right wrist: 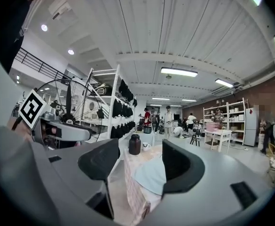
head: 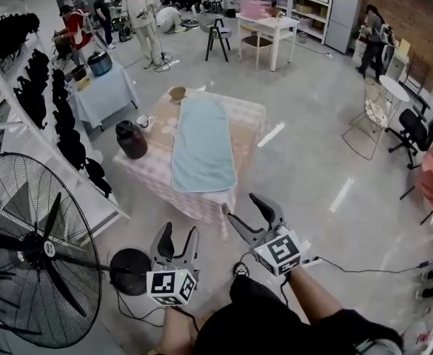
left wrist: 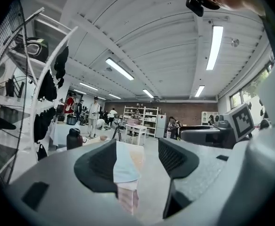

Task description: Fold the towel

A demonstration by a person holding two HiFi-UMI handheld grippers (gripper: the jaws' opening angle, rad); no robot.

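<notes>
No readable text, label, brand, number or sign on anything in the three views.

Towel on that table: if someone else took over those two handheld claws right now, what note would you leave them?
Left gripper: open, empty, held in the air short of the table.
Right gripper: open, empty, also short of the table.
Towel: light blue, spread flat lengthwise on the checkered table, its near end at the near edge. A dark jug stands at the table's left side and a small bowl at the far end, both off the towel.
Done: nothing visible; no fold started.
Left: step up, grip the towel's corners, fold it.
</notes>
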